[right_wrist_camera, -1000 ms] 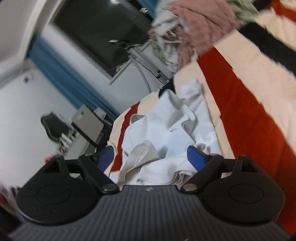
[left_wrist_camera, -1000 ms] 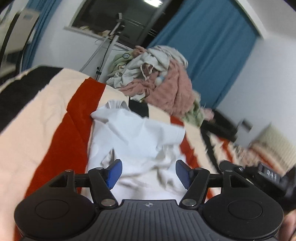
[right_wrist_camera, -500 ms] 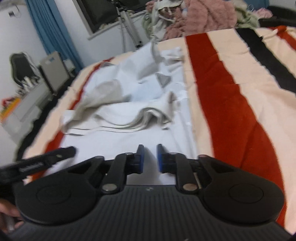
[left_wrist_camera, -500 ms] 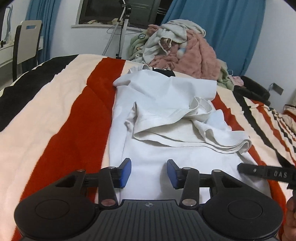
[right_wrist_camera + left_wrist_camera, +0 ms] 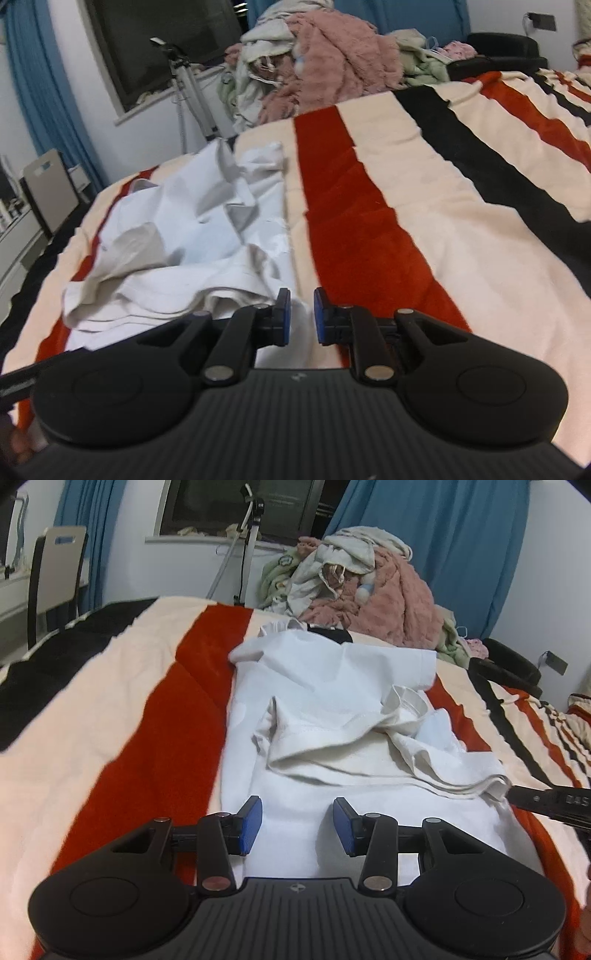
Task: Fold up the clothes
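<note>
Both grippers have dropped toward the bed since a second ago, when the white shirt hung crumpled in front of them; now it lies spread along the striped blanket, running toward twelve o'clock. The left gripper has narrowed to a middling gap, its blue pads apart above the shirt's near edge with cloth below them but nothing pinched that I can see. The right gripper snapped nearly closed and has just been opening a little; a thin slit shows between its jaws at the shirt's edge, at about six o'clock, and no fabric appears clamped there. Judging by the layout, folding has barely started: the body is laid out, yet a bunched cream layer crosses the middle from nine to three o'clock, and the sleeves are rumpled. Smoothing, tucking the sleeves and doubling the body all seem left. A pile of unfolded clothes waits at one o'clock, near the blue curtain.
</note>
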Demonstrator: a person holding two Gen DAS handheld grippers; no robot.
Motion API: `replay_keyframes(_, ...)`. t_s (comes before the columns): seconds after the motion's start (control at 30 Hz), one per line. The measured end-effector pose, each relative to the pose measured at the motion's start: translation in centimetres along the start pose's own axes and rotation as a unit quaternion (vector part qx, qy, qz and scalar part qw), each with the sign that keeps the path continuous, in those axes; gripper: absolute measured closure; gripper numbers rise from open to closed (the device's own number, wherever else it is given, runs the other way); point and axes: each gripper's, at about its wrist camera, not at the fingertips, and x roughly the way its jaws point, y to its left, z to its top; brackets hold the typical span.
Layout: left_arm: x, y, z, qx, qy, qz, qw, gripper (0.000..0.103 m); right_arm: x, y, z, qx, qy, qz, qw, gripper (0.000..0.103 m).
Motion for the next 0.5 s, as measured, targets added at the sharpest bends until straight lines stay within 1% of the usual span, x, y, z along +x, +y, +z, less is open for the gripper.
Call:
replay_keyframes(0.03, 0.1, 0.0, 0.1, 0.001, -0.003, 0.006, 1.0000, 0.057, -0.1, 0.3, -0.1, -0.006, -0.001, 0.001, 1.000, 0.086)
replay_keyframes(0.17, 0.5, 0.7, 0.2, -0.018, -0.001, 0.008, 0.9998, 0.057, -0.4, 1.0, -0.2, -0.022, -0.001, 0.002, 1.000, 0.085)
replay_keyframes(0.3, 0.6, 0.8, 0.3, -0.018, 0.001, 0.005, 0.9998, 0.056, -0.5, 1.0, -0.1, -0.018, -0.001, 0.001, 1.000, 0.085)
replay_keyframes(0.5, 1.2, 1.2, 0.6, -0.038, 0.003, 0.000, 0.9993, 0.055, -0.8, 1.0, -0.4, -0.015, 0.008, -0.002, 1.000, 0.085)
